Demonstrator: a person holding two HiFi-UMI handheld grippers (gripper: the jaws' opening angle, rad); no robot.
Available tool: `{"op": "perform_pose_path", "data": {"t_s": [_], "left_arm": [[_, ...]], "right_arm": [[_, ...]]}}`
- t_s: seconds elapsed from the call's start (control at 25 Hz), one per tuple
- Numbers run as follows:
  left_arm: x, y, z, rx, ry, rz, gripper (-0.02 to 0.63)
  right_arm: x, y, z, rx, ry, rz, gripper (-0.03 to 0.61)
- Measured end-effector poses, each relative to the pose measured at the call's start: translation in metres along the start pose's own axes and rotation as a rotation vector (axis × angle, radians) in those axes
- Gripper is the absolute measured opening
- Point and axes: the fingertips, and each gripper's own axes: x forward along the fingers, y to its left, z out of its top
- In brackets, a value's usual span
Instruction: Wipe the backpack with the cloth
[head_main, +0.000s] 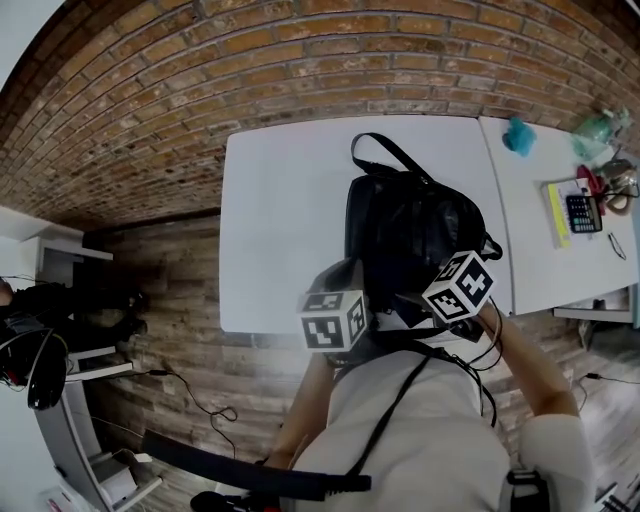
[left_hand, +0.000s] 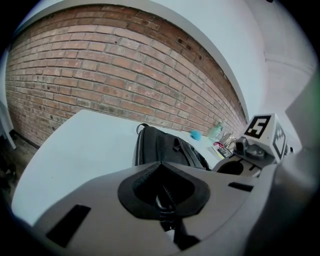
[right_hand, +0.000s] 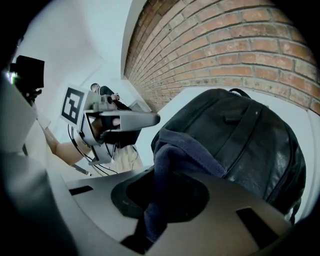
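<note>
While the backpack (head_main: 410, 225) lies flat on the white tabletop (head_main: 285, 220), toward its near edge, R gripper (right_hand: 161, 192) has its fingers clamped on a dark blue cloth (right_hand: 175, 157), bunched up vs. the bag's near end. L gripper (left_hand: 162, 175) fingers are closed, pinching a thin black strap (left_hand: 166, 205).

Shirt (head_main: 420, 440): light beige, short sleeves.
Strap (head_main: 398, 405): black and narrow, runs diagonally across the shirt front.
Cables (head_main: 490, 385): thin, black, looped at the shirt's right edge.
Left gripper (left_hand: 167, 200) and right gripper (right_hand: 155, 200): matt grey shells, each with a black recess and dark rectangular slots.
Left cube (head_main: 333, 320) and right cube (head_main: 459, 286), just above the shirt: white faces with black square markers.
</note>
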Motion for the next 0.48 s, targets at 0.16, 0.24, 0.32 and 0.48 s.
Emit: {"op": "perform_pose_path", "data": {"t_s": [0.16, 0.24, 0.32, 0.48], "left_arm": [[-0.003, 0.004, 0.002, -0.007, -0.008, 0.01, 0.003], [-0.004, 0.005, 0.002, -0.007, -0.008, 0.011, 0.003], [-0.004, 0.007, 0.002, -0.008, -0.006, 0.012, 0.003], [-0.006, 0.012, 0.002, -0.015, -0.002, 0.016, 0.003]], "right_arm": [[-0.026, -0.016, 0.052, 0.017, -0.134, -0.009, 0.038], [-0.037, -0.032, 0.084, 0.019, -0.212, -0.048, 0.038], [-0.043, -0.049, 0.114, 0.004, -0.268, -0.099, 0.038], [-0.039, -0.082, 0.162, -0.014, -0.327, -0.193, 0.038]]}}
